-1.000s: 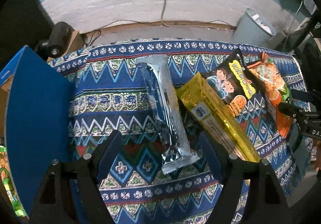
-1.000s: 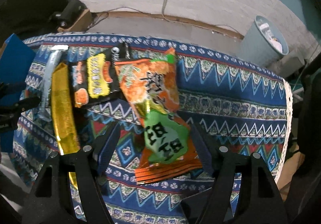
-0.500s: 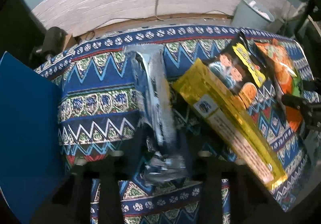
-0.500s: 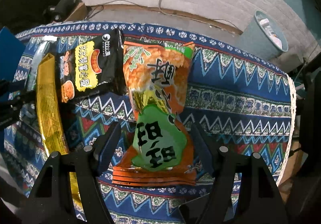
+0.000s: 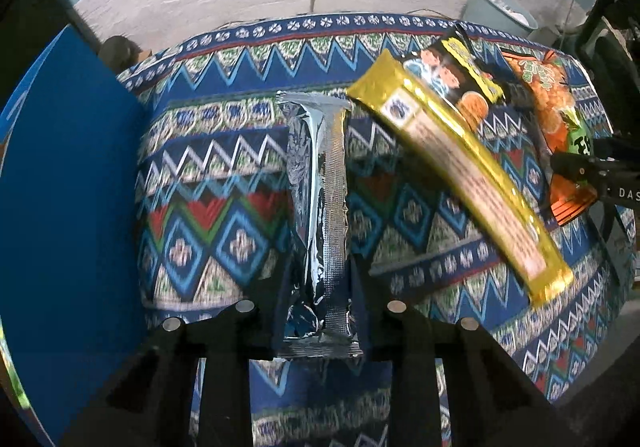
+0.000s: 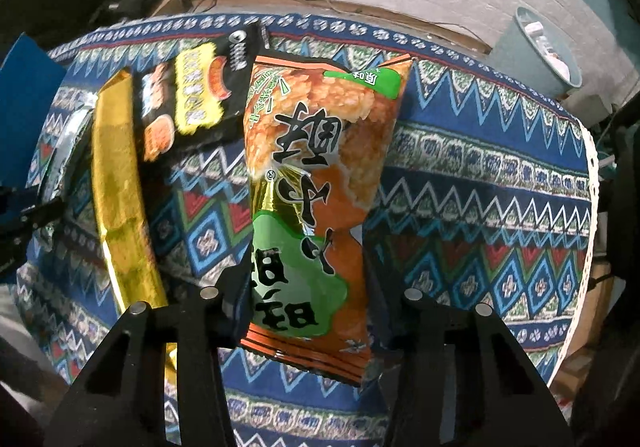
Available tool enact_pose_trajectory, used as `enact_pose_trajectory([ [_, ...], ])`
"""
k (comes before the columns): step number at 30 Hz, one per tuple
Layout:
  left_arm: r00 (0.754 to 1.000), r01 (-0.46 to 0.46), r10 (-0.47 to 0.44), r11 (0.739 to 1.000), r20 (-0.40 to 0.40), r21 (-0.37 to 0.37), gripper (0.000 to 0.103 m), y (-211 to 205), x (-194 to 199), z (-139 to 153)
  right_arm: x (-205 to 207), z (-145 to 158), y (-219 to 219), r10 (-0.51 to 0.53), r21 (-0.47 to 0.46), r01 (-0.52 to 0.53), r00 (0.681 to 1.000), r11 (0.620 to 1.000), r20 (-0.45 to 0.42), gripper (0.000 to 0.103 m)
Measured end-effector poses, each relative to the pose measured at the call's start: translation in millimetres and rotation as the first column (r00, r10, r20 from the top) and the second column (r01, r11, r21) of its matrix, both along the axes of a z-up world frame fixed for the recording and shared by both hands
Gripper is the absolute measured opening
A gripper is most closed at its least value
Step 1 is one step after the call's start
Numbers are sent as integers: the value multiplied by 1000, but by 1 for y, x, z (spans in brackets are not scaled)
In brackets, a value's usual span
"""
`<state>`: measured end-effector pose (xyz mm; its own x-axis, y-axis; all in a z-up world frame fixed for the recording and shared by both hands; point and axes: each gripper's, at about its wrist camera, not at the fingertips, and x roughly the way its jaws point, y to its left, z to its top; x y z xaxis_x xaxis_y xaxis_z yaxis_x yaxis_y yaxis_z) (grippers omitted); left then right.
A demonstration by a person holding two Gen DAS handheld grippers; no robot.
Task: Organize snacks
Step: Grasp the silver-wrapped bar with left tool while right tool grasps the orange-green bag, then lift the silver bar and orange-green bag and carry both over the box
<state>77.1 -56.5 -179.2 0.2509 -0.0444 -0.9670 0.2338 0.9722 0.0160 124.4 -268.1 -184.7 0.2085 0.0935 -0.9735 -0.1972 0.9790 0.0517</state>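
Both wrist views close above patterned tablecloth (image 5: pixel 224 207), facing wall; share gold packet (image 6: pixel 120 207).

Matte black, angular finger arms on the left gripper (image 5: pixel 318 311), each studded with two round silver screws near the knuckles. Same black build and paired screws on the right gripper (image 6: pixel 308 303), white "DAS" lettering along its side.

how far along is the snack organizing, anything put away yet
Nothing looks put away yet. In hand: the left gripper is shut on the silver packet, the right gripper on the orange-green bag. Left: the gold packet and the black bag lie on the patterned cloth.
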Motion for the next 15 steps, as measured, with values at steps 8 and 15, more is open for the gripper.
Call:
enact_pose_trajectory([
  [8, 999, 13, -13, 1000, -35, 11, 39, 0, -29, 1, -23, 3, 6, 19, -9, -19, 1000, 1000, -23, 48],
  [15, 1000, -22, 22, 1000, 9, -3, 67, -1, -12, 3, -20, 2, 2, -22, 3, 22, 1000, 1000, -6, 57],
])
